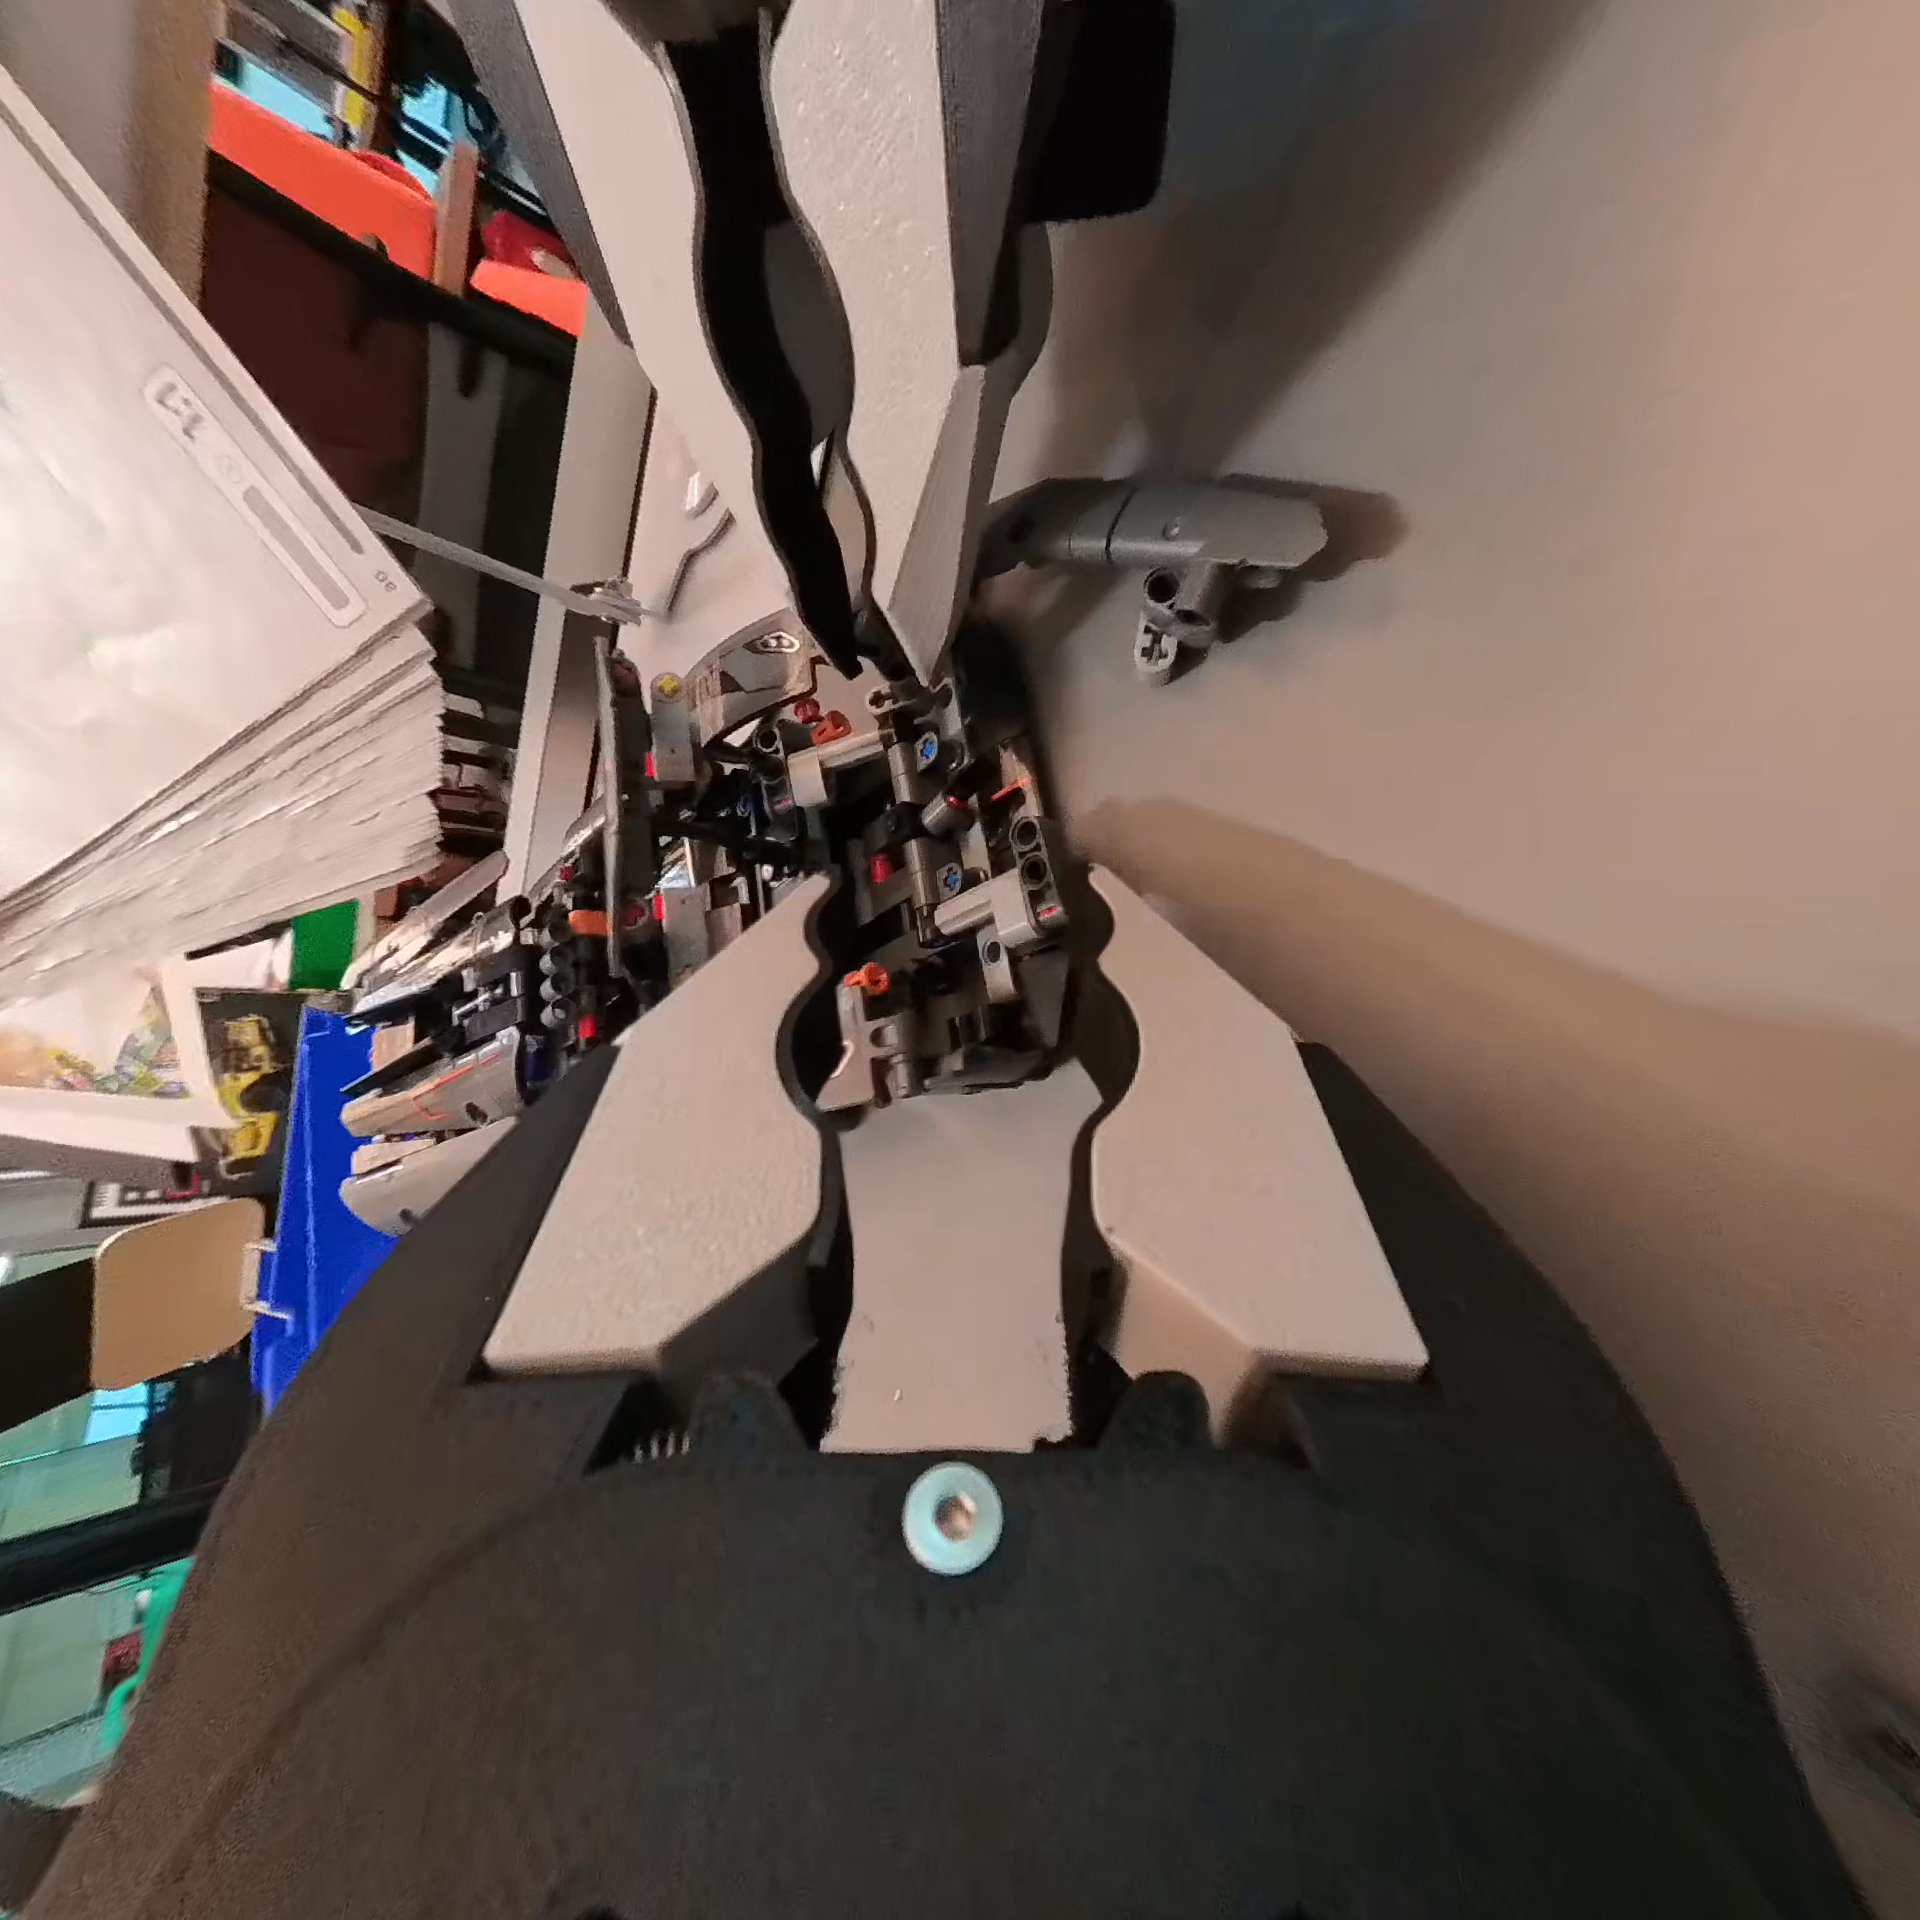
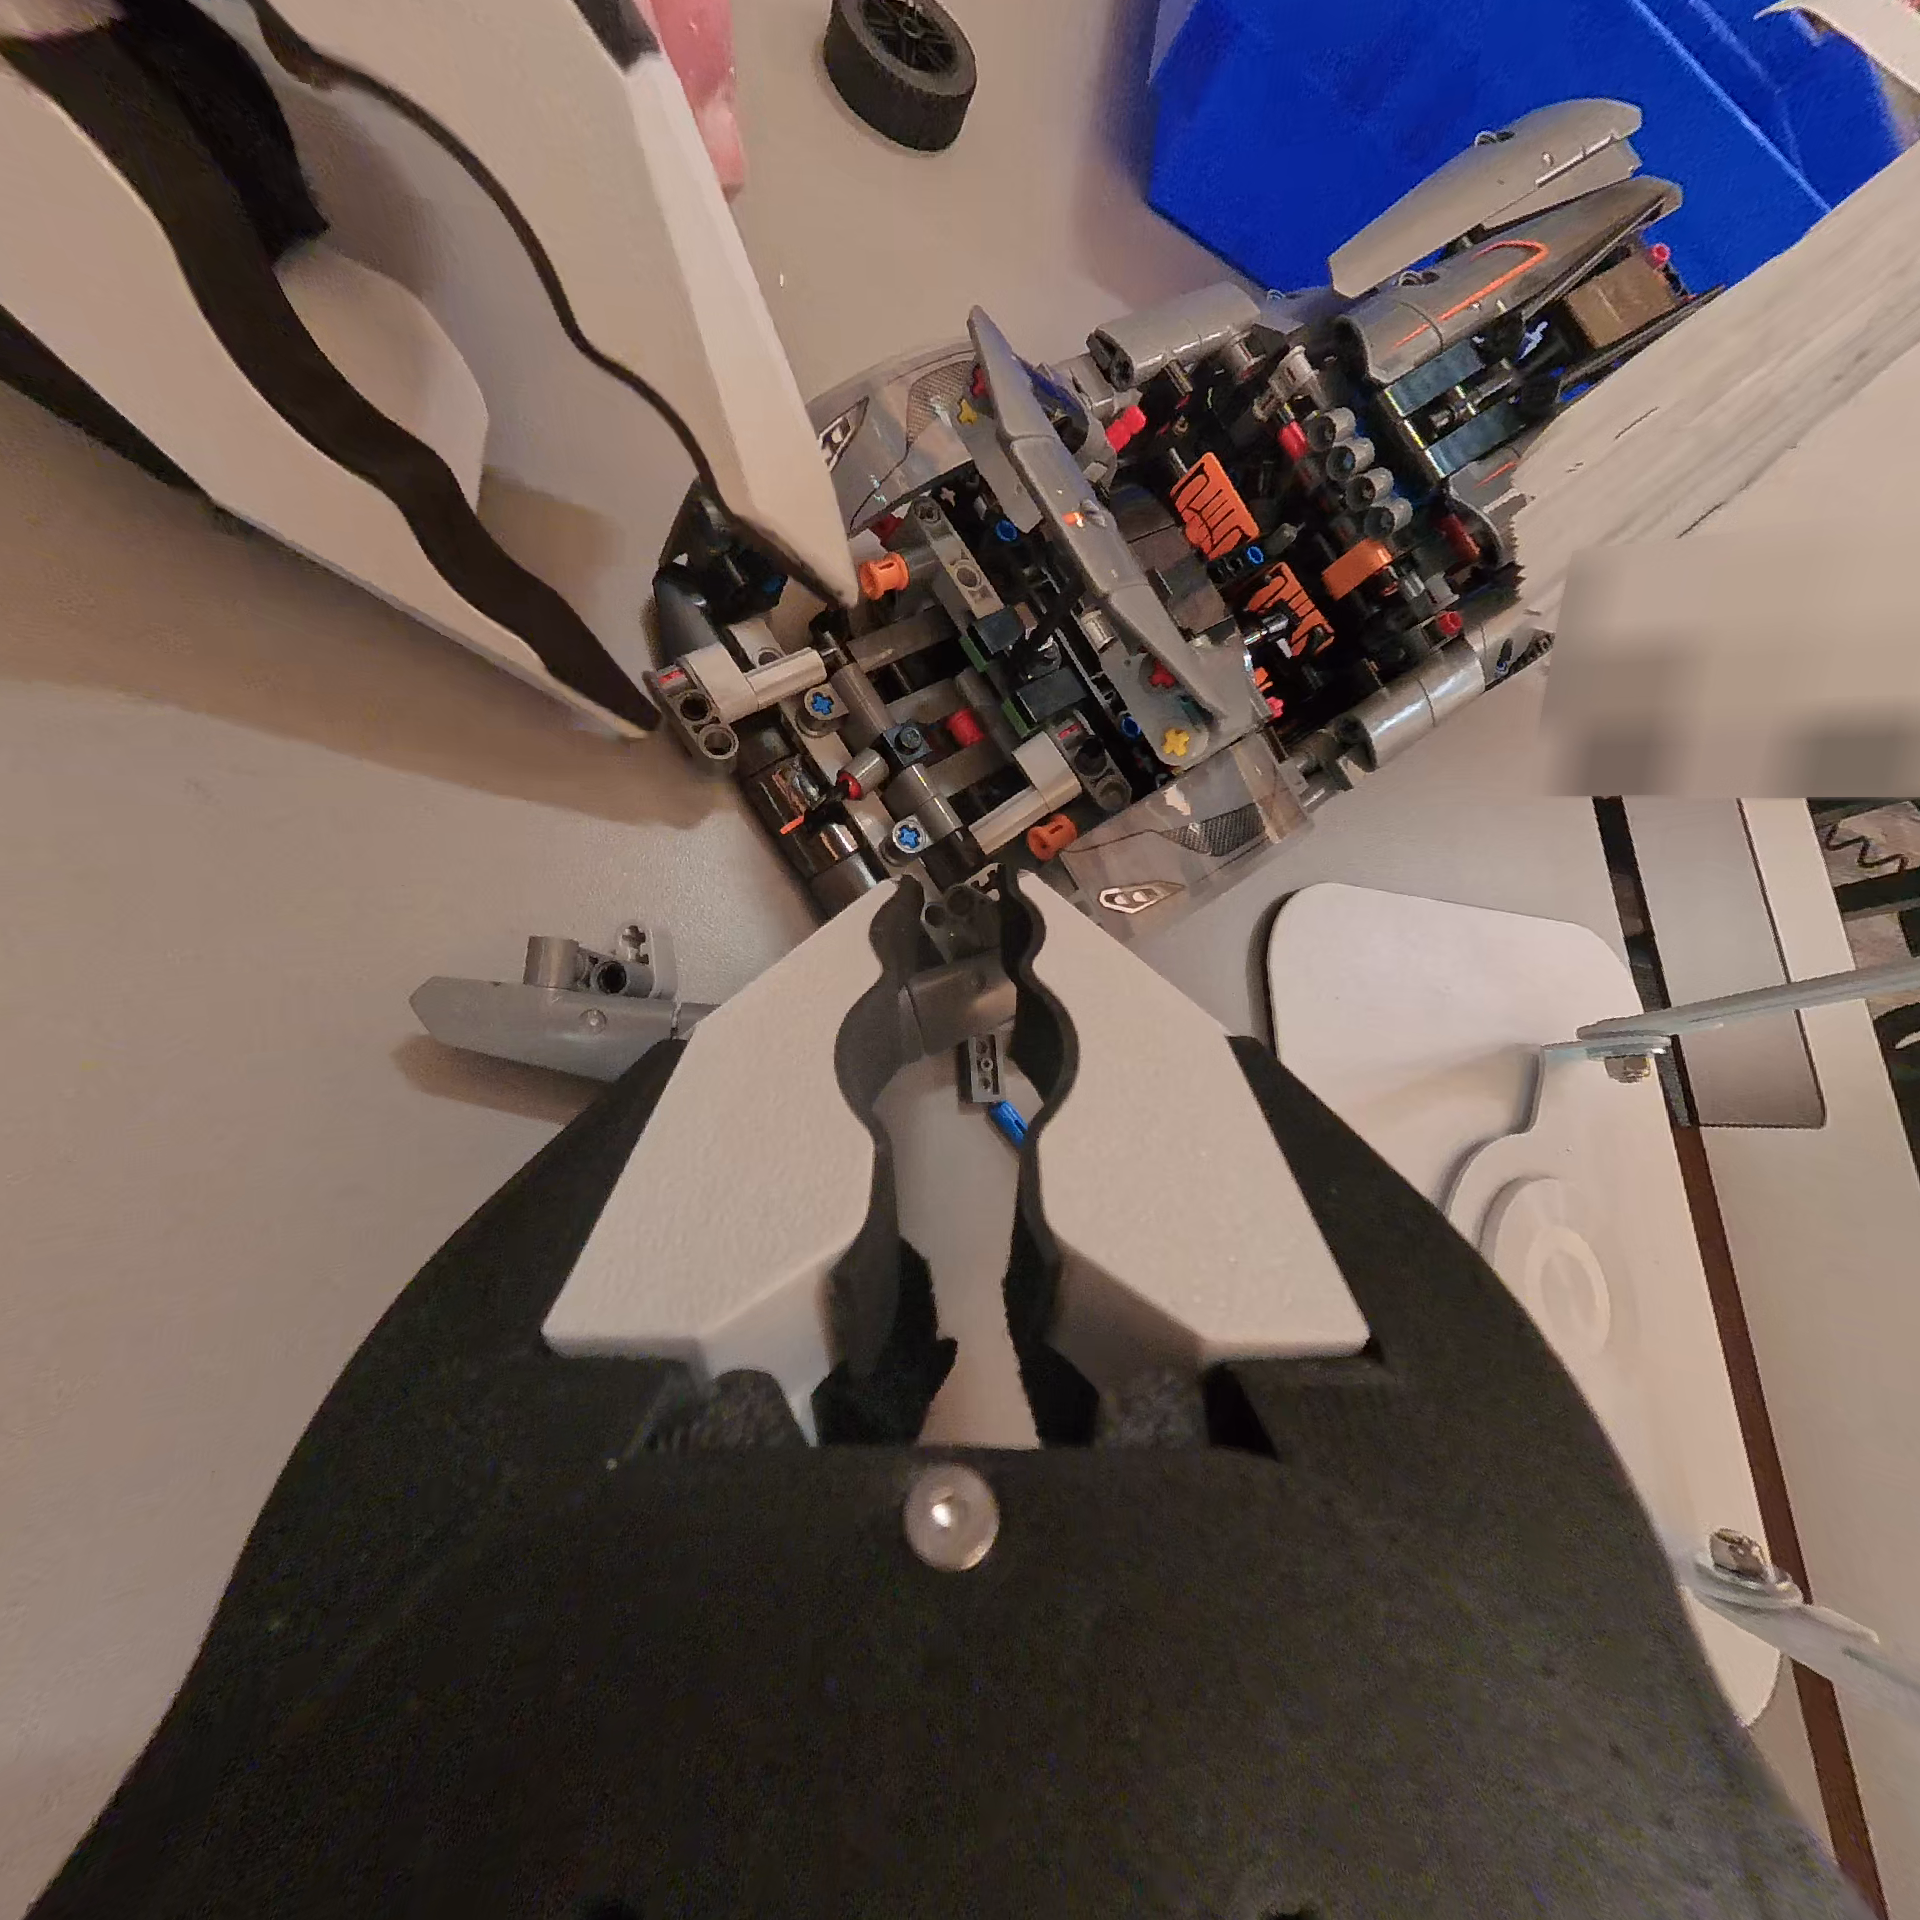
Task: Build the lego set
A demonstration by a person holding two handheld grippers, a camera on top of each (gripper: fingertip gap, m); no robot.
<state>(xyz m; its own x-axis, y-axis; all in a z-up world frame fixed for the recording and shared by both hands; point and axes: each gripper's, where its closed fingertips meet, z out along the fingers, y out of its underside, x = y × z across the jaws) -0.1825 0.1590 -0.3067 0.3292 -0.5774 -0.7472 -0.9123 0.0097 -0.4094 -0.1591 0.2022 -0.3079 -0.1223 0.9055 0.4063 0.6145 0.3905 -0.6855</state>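
A grey and black Lego car [image 2: 1122, 582] with orange details lies on the pale table; it also shows in the left wrist view [image 1: 914, 831]. My left gripper [image 1: 961, 883] straddles the car's near end, its fingers closed against both sides; in the right wrist view it [image 2: 743, 660] comes in from the upper left. My right gripper [image 2: 961, 894] is shut on a small dark grey Lego piece [image 2: 956, 987] with a blue pin, its tips touching the car's edge. In the left wrist view it [image 1: 873, 655] reaches down from the top onto the car.
A loose grey panel piece [image 2: 551, 1008] lies on the table beside the car, also in the left wrist view [image 1: 1174, 530]. A black wheel [image 2: 899, 73] and a blue bin [image 2: 1403, 135] stand behind. A thick instruction booklet [image 1: 156, 623] is at the left. A white base plate [image 2: 1455, 1039] lies at the right. Tip to tip, the grippers are about 6 cm apart.
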